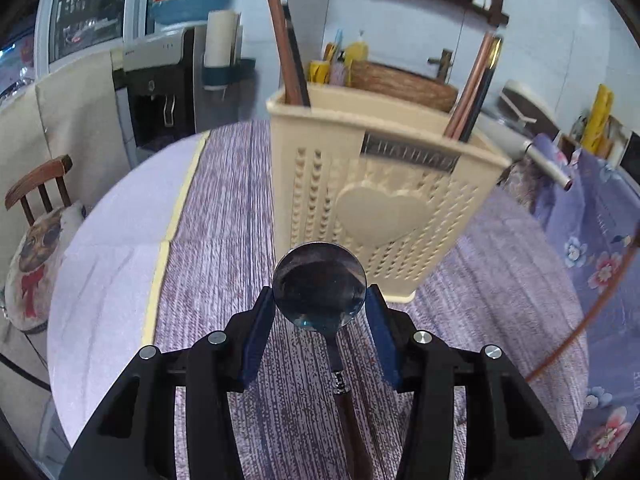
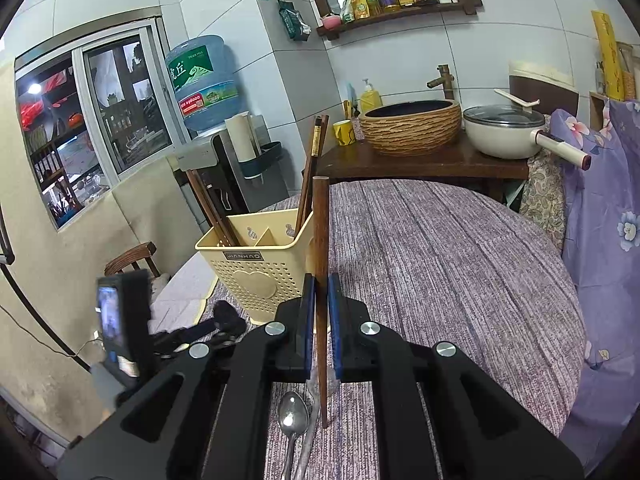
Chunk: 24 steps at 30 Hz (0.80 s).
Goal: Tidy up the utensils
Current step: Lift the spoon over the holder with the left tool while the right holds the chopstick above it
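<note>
A cream perforated utensil holder [image 1: 380,196] with a heart on its front stands on the purple-clothed table and holds several brown chopsticks [image 1: 282,44]. It also shows in the right wrist view [image 2: 256,268]. My left gripper [image 1: 320,308] is open, its blue pads either side of a round metal spoon [image 1: 320,288] with a brown handle, lying on the cloth just before the holder. My right gripper [image 2: 321,316] is shut on a brown wooden chopstick [image 2: 321,240], held upright beside the holder's right side. A metal spoon [image 2: 293,420] lies on the table below the right gripper.
The round table [image 2: 440,260] has a purple striped cloth. A wooden chair [image 1: 36,188] with a cushion stands at left. Behind are a water dispenser [image 2: 208,84], a woven basin [image 2: 412,124] and a white pot [image 2: 508,128] on a counter. Floral fabric [image 2: 600,240] hangs at right.
</note>
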### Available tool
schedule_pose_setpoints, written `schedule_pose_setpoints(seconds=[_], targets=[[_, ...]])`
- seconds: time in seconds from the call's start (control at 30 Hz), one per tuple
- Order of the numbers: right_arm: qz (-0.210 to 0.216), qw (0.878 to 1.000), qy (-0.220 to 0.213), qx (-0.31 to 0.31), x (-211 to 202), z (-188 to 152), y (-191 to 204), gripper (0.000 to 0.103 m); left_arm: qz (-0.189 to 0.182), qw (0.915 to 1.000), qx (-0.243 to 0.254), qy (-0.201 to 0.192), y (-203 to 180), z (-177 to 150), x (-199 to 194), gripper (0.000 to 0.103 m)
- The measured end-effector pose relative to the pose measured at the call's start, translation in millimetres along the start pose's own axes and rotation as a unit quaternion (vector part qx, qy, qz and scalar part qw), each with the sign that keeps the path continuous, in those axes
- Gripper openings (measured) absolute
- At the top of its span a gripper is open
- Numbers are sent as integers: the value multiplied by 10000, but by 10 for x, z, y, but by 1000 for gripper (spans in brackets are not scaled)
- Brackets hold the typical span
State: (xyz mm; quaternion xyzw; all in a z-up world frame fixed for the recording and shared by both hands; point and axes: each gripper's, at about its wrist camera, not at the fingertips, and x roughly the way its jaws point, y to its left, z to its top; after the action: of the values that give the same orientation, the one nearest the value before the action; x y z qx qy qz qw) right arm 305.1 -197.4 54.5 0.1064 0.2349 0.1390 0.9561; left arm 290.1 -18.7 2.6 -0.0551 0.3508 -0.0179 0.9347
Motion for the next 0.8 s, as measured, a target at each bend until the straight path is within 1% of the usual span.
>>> schedule_pose_setpoints(seconds=[0.13,0.5,0.67,0.8], targets=[[0,10000,-33,-67,-41,19,21,8,-3,9994,116,-313,9,14,-212,47],[61,9994,-153,-290,-150,121,129,8,-197,9987,57,-465,11,85,-387,46],[221,9991,-160,-330,-201,236,158,8,-306,9977,64,-609,32,180,-555,46],[455,9981,-198,-370,-279,433,238,8,-460,9962,87,-730,40,367,-748,46]])
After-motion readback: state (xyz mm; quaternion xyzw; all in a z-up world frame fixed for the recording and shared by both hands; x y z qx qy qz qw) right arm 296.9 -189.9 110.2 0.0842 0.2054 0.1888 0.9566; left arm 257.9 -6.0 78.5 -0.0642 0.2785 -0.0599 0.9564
